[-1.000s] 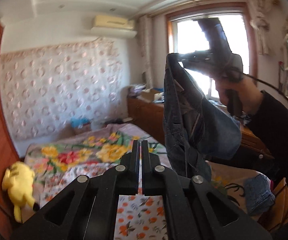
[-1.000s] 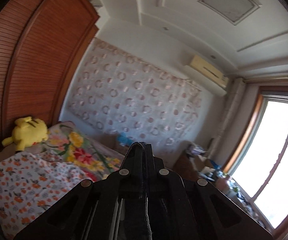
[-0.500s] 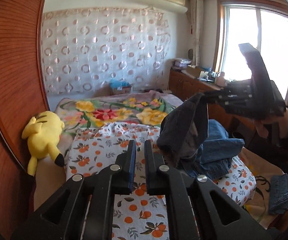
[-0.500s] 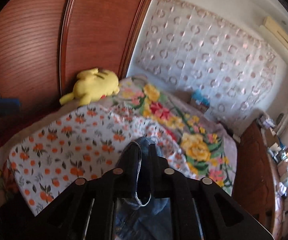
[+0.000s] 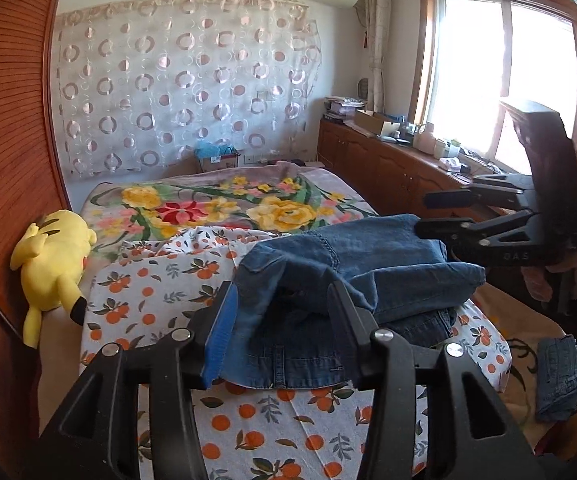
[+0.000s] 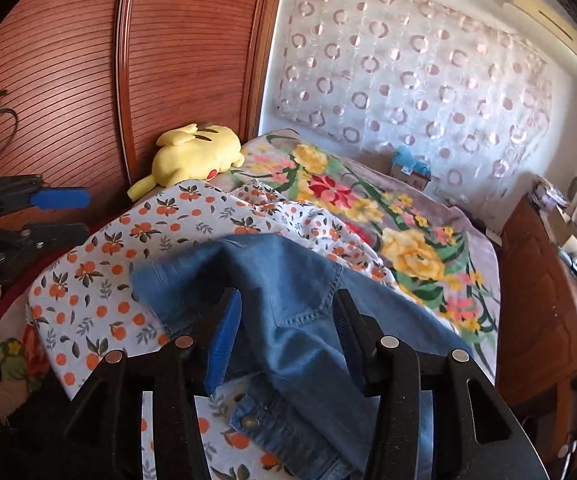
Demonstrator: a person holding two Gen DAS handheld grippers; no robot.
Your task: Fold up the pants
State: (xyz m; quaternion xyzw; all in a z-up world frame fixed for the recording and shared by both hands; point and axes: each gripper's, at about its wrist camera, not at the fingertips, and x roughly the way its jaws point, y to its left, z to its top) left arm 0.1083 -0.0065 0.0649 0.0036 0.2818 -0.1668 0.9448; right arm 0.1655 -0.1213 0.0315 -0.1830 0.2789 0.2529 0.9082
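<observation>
Pants [image 5: 352,276] lie in a crumpled heap on the orange-print sheet [image 5: 136,292] at the near end of the bed, with no leg laid flat and the waistband [image 6: 276,432] turned toward you.

Risk 1: folding from this heap would trap the creases, because several layers overlap and no leg edge is exposed. Risk 2: a pinch taken now could catch 2 layers instead of 1, or snag the sheet beneath. Risk 3: the heap sits toward the near right edge of the bed, so a pull in that direction could drag it off.

Your left gripper [image 5: 280,320] hovers just over the near side of the denim with its fingers spread wide and nothing between the pads. Your right gripper [image 6: 288,328] is likewise wide apart and empty, poised over the heap from the right. Whether either touches the cloth cannot be told. A yellow plush toy [image 5: 52,256] lies well apart at the far left.
</observation>
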